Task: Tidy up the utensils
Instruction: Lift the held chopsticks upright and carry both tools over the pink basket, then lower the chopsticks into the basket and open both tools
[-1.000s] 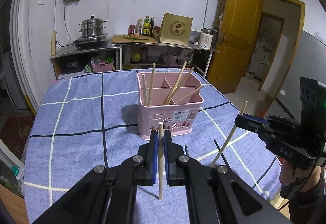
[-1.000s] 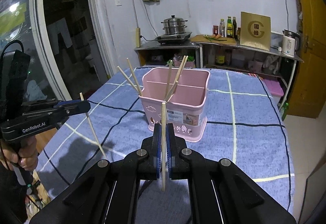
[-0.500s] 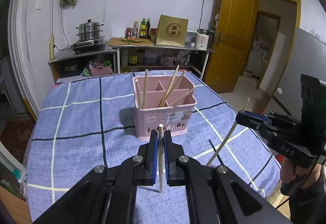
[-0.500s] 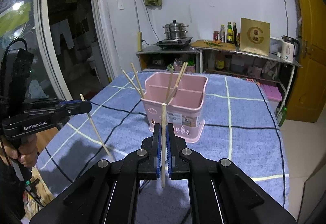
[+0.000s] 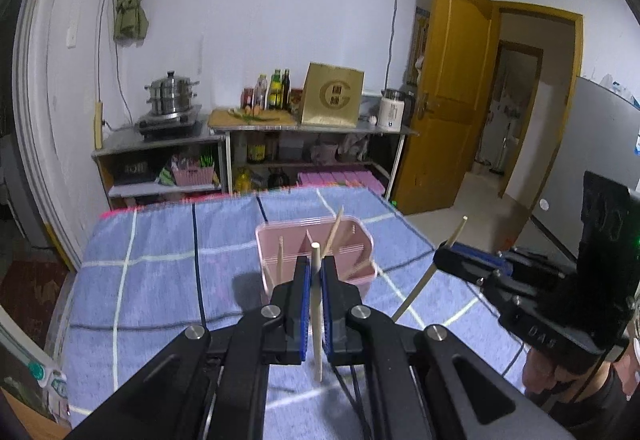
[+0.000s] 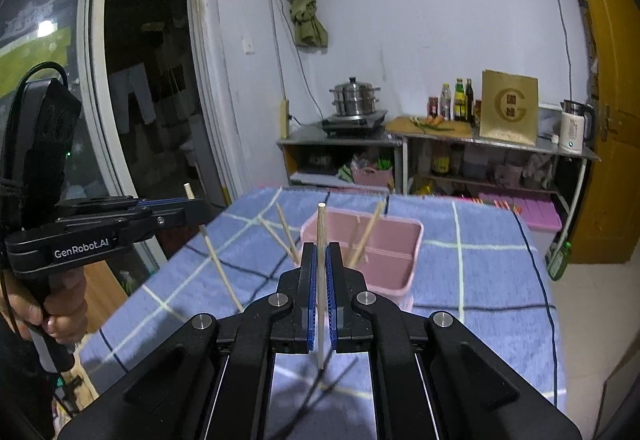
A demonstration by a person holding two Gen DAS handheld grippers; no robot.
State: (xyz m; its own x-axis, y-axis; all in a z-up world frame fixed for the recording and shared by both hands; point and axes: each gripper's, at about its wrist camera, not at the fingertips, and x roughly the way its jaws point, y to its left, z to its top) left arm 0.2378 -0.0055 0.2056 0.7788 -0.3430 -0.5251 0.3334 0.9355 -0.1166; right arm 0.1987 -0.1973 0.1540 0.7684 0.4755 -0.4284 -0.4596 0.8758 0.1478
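Note:
A pink divided utensil holder (image 5: 362,272) (image 6: 394,272) stands on the blue checked tablecloth with several wooden chopsticks leaning in it. My left gripper (image 5: 315,272) is shut on an upright wooden chopstick (image 5: 317,344), held above the table, short of the holder. My right gripper (image 6: 320,264) is shut on another upright chopstick (image 6: 320,224), also above the table near the holder. Each gripper shows in the other's view, the right one (image 5: 452,260) and the left one (image 6: 196,210), each holding its chopstick slanted.
The table (image 5: 160,280) is covered by the checked cloth (image 6: 480,280). Behind it stand metal shelves with a steamer pot (image 5: 172,96), bottles and a gold box (image 5: 332,100). A yellow door (image 5: 444,100) is at the right. Dark thin sticks lie on the cloth near the front edge (image 6: 320,388).
Both grippers have risen and pulled back with their chopsticks; the holder now looks lower and farther away in both views.

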